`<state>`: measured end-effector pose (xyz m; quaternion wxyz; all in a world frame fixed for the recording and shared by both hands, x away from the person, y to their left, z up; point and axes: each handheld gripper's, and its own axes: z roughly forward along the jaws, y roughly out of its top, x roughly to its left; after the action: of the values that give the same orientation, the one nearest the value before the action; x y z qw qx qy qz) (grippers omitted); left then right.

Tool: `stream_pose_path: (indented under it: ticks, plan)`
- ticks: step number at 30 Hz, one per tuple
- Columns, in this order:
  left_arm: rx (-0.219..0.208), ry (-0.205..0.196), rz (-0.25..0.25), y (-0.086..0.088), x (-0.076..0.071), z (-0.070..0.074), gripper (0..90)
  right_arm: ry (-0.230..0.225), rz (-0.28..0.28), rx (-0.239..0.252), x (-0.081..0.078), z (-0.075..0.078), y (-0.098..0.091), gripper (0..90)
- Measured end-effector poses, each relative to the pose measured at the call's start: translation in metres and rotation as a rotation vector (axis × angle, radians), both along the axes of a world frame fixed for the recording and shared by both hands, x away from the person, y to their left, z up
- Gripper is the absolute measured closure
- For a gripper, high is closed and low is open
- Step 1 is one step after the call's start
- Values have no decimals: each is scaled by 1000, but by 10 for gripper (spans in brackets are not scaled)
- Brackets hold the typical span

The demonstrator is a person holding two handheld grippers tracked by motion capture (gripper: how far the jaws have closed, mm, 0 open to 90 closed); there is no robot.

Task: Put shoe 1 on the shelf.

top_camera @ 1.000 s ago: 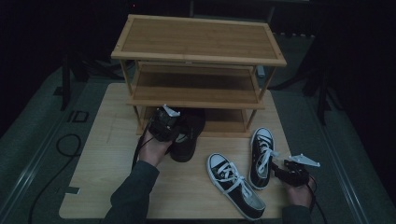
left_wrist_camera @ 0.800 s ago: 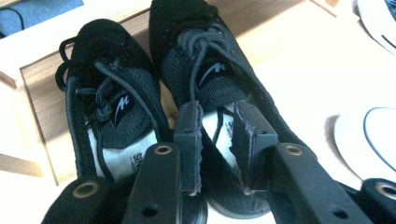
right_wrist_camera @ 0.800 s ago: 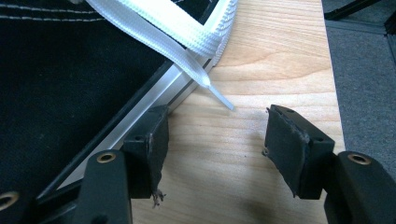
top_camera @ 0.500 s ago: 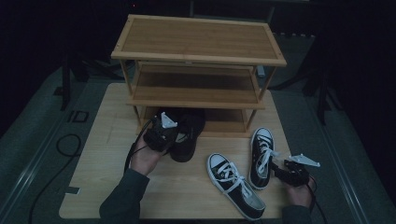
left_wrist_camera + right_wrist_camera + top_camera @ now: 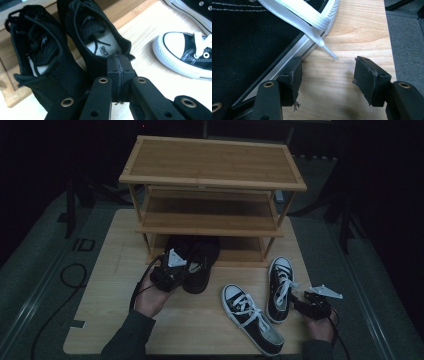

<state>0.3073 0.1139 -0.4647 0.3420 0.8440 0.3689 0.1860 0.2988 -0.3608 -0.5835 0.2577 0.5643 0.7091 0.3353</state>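
Left tongs point(image 5: 117, 65) clamped on black shoe's point(image 5: 100, 42) heel rim, toe pointing straight ahead toward rack point(image 5: 212, 180); right tongs point(image 5: 328, 75) apart beside sneaker point(image 5: 249, 42).

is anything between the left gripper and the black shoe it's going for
No, nothing visible. The left gripper has just been closing, and its fingers now meet at the heel rim of the black shoe, with its twin close beside it.

my grippers point(image 5: 172, 270) point(image 5: 312, 304): black bodies, brass-ringed screw holes, frayed black pads, grey 3-cornered top plates, black cables; dark grey-green sleeves point(image 5: 127, 340).
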Motion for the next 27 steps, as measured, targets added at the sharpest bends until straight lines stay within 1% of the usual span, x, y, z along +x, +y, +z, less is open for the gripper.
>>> stream_pose_path:
  ticks: [3, 8, 9, 10, 15, 17, 21, 22, 27]
  plan:
    - [-5, 7, -15, 1, -3, -6, 898, 0, 0, 0, 0, 0, 0, 391]
    - [10, 32, -21, 1, -4, -17, 898, 0, -1, 0, 0, 0, 0, 390]
    - [10, 32, -21, 1, -4, -17, 898, 0, -1, 0, 0, 0, 0, 390]
    - [20, 41, -26, 0, -4, -21, 898, 0, -1, 0, 0, 0, 0, 391]
    - [32, 61, -24, -2, -2, -32, 898, 1, -1, 0, 0, 0, 0, 390]
    - [47, 70, -21, -3, -1, -37, 898, 0, -1, 0, 0, 0, 0, 390]
    - [61, 92, -22, -6, 1, -50, 899, 0, -1, 0, 0, 0, 0, 390]
    - [71, 97, -23, -6, 1, -52, 899, 0, -1, 0, 0, 0, 0, 390]
    - [80, 122, -19, -8, 3, -66, 899, 1, -1, 0, 0, 0, 0, 390]
